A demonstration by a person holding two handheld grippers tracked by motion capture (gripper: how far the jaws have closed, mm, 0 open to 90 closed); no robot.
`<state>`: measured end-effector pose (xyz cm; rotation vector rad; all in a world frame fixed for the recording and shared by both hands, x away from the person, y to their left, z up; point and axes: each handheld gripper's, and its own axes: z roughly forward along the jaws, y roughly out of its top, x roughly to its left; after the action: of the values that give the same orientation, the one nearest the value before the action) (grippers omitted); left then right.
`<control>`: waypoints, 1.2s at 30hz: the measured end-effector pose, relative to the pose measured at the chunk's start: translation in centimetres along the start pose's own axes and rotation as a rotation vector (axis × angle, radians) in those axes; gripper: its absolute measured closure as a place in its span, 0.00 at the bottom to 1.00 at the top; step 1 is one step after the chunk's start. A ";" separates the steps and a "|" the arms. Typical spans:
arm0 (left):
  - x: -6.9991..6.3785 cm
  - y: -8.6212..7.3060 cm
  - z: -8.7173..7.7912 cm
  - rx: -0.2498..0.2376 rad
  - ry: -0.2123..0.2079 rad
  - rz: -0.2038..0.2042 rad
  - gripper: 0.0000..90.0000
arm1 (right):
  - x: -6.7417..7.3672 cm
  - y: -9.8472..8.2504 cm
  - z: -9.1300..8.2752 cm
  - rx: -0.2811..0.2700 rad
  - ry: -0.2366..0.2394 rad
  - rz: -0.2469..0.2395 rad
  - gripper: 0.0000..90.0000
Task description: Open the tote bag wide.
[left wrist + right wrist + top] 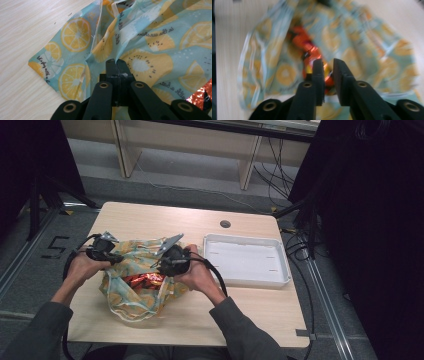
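Note:
A soft bag (131, 295) printed with lemon and kiwi slices on pale blue lies on the table, its mouth open. Inside it sits a shiny red-orange foil packet (146, 280). My left gripper (116, 258) is at the bag's left edge. In the left gripper view it (116, 61) is shut on a fold of the bag (150, 45), with the foil packet (203, 96) at the lower right. My right gripper (160, 267) hovers over the bag's mouth. In the blurred right gripper view its jaws (327, 62) stand narrowly apart over the packet (305, 40) and the bag (364, 50).
A white empty tray (250, 238) sits on the right half of the light wooden table (150, 215). A round cable hole (225, 224) is behind it. Dark curtains, stands and floor cables surround the table.

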<state>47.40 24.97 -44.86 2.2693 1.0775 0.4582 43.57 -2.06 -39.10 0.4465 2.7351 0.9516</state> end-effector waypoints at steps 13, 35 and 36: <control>0.3 -0.4 -0.3 -0.002 0.000 0.009 1.00 | -1.9 -8.0 3.3 0.309 -0.067 0.109 1.00; -2.9 -1.0 -7.3 -0.137 -0.070 0.048 0.83 | -0.9 -4.5 2.9 0.138 -0.030 0.051 0.98; -3.5 -1.5 -7.0 -0.121 -0.078 0.064 0.86 | -0.9 -4.4 2.9 0.143 -0.026 0.053 0.98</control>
<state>40.71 25.47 -40.57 2.2010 0.9165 0.4453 44.33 -4.01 -44.02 0.5553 2.7913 0.7591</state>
